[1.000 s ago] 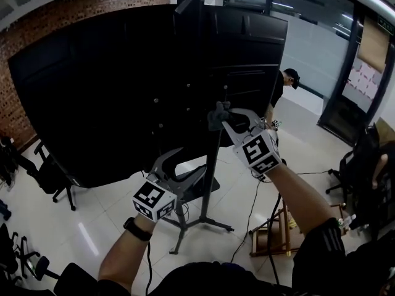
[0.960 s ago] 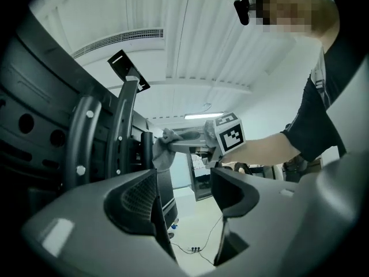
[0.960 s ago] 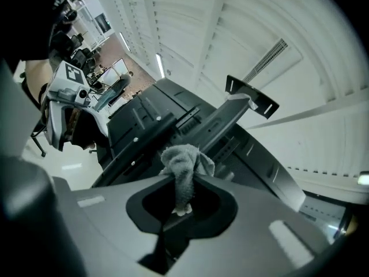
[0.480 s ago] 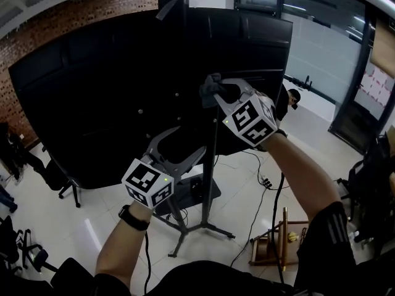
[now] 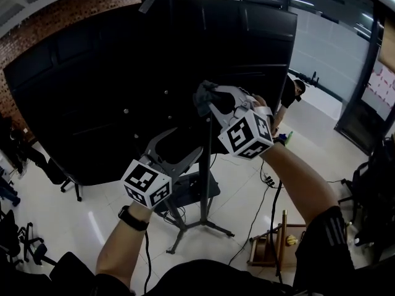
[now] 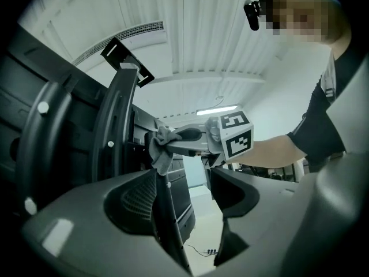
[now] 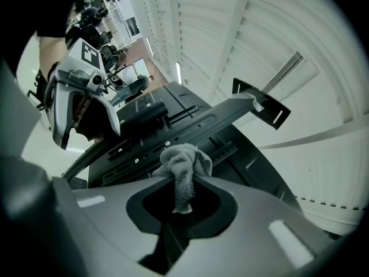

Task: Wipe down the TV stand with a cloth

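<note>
Cloth (image 7: 183, 163) in right claw (image 5: 208, 102) against stand pole (image 5: 205, 184); left claw (image 5: 181, 142) wide, lower.

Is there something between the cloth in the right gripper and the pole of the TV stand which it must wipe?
Nothing visible stands between them. The cloth, pinched in the jaws of the right gripper, is at the pole. Lower down, the left gripper has its jaws open around that pole and might block a downward wipe.

1 cloth (image 5: 204, 98), 1 TV stand (image 5: 205, 184)
</note>
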`<state>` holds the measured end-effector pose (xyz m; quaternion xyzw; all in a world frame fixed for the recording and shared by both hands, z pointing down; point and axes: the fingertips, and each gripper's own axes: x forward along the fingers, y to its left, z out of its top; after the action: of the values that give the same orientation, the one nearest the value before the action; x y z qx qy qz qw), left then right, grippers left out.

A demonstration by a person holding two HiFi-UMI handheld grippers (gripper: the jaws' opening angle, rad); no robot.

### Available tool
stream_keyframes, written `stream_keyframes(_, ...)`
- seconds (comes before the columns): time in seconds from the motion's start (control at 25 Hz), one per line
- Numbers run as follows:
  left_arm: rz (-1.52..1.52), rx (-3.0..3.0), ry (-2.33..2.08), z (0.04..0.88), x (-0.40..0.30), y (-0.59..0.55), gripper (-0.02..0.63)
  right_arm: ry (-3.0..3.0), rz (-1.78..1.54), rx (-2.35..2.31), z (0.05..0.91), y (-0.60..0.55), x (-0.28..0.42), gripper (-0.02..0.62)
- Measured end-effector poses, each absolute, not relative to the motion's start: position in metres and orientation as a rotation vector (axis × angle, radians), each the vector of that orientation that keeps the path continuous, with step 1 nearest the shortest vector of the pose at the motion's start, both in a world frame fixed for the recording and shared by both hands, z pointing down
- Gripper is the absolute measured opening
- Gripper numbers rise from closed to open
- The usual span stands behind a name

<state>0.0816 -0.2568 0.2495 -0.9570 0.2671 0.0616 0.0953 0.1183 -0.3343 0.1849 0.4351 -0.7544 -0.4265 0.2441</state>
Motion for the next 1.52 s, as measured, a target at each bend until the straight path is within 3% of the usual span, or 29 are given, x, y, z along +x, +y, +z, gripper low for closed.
stream_keyframes(0.28, 0.155, -2.876, 0.833, 0.279, 0.091, -0.270, 0.316, -2.041, -1.267, 1.227, 0.192, -0.330, 0.125, 0.035)
stream_keyframes(1.52, -0.003, -3.077, 0.975, 0.422, 0.094, -0.288, 0.316, -2.199, -0.911, 1.083, 0.389, -0.331, 0.128, 0.035)
